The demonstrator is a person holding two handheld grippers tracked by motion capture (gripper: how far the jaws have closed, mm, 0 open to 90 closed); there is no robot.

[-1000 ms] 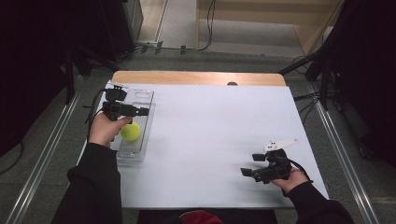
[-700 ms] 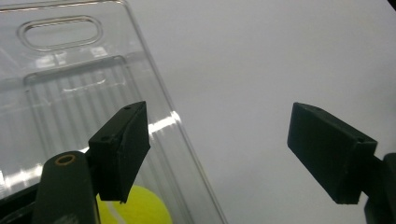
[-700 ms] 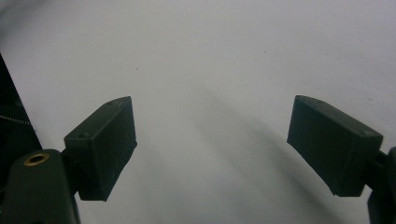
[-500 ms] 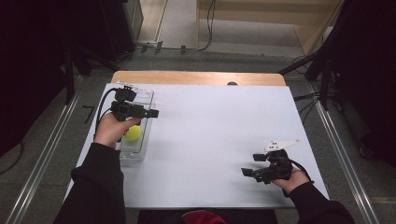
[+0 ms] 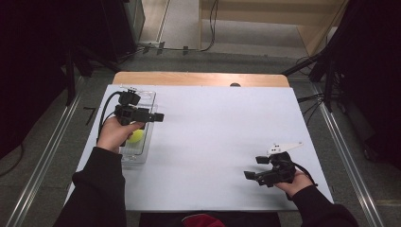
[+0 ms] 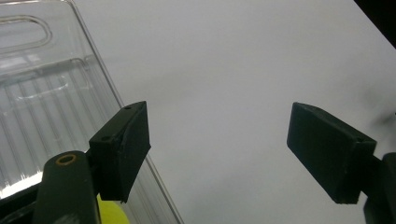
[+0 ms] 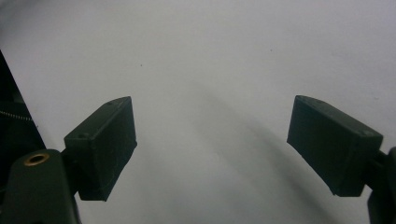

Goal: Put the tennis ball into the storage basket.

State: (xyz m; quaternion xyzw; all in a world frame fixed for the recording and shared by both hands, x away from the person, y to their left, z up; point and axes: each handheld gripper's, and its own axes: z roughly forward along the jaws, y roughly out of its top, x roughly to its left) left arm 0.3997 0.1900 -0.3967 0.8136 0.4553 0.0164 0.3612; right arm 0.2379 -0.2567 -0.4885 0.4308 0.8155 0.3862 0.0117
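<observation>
The yellow ball (image 6: pixel 112 213), probably light, springy and best pinched across its middle, lay in the clear tray (image 6: pixel 42 93) below the left gripper's (image 6: pixel 224 149) wide-spread, empty jaws, while the right gripper (image 7: pixel 212 144) gaped wide over bare table (image 5: pixel 217 127).

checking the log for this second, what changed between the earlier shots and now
The left gripper, jaws open and empty, moved away from the person along the clear tray and a little toward mid-table. The yellow ball lies in the tray, now partly hidden by the left hand. The right gripper, open, kept its place near the table's front edge.
</observation>
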